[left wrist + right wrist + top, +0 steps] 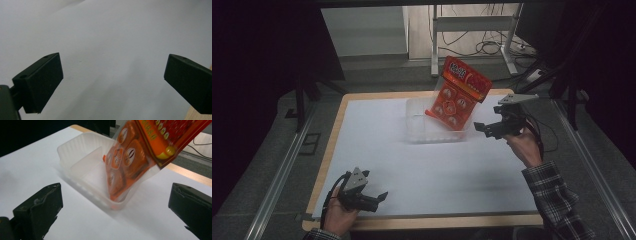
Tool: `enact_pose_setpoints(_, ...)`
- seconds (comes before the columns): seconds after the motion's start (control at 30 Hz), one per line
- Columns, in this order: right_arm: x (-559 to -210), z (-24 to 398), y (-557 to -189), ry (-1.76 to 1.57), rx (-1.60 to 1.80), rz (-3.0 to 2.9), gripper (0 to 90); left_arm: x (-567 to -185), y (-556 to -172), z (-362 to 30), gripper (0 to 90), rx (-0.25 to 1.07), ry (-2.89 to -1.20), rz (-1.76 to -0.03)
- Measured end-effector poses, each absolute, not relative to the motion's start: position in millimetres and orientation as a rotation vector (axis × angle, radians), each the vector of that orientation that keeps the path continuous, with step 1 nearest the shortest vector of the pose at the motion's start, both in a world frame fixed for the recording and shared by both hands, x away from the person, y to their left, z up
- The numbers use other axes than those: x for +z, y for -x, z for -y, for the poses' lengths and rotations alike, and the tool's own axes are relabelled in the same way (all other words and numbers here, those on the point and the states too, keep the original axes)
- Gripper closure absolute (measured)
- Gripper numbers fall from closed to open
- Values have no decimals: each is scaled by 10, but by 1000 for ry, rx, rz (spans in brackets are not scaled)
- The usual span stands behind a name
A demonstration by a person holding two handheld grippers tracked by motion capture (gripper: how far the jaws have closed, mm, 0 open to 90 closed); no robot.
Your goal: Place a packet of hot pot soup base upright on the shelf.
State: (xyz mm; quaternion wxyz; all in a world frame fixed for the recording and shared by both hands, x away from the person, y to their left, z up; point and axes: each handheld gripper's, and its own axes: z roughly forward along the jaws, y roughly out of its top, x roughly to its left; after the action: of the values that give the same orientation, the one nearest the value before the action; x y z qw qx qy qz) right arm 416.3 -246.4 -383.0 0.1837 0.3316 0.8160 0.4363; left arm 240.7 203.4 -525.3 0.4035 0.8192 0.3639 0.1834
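With both the left gripper (379,197) and right gripper (480,128) wide open and empty, I worry the leaning packet (458,92) tips out of the tub (417,125).

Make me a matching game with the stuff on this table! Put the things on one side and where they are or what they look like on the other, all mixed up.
Things:
1. orange snack packet
2. clear plastic tub
3. left gripper
4. right gripper

Descriptions:
A. open, at the near left of the table
B. see-through, on the white sheet
C. leaning, its lower end inside the tub
D. open, just right of the tub

Pairs: 1-C, 2-B, 3-A, 4-D
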Motion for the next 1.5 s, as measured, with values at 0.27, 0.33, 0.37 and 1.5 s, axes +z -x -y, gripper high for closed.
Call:
enact_pose_setpoints(0.27,-3906,2468,-3909,-911,1231,-2322,0,-5254,-2408,-2030,19,469,-2073,-919)
enact_pose_setpoints(0.33,-3920,2472,-3842,-906,1227,-2324,0,-5253,-2408,-2029,19,470,-2074,-920)
enact_pose_setpoints(0.37,-3928,2477,-3813,-904,1229,-2325,0,-5254,-2408,-2029,19,471,-2075,-919)
enact_pose_setpoints(1.5,-4508,2652,-3014,-914,1207,-2313,0,-5273,-2412,-2001,18,484,-2102,-914)
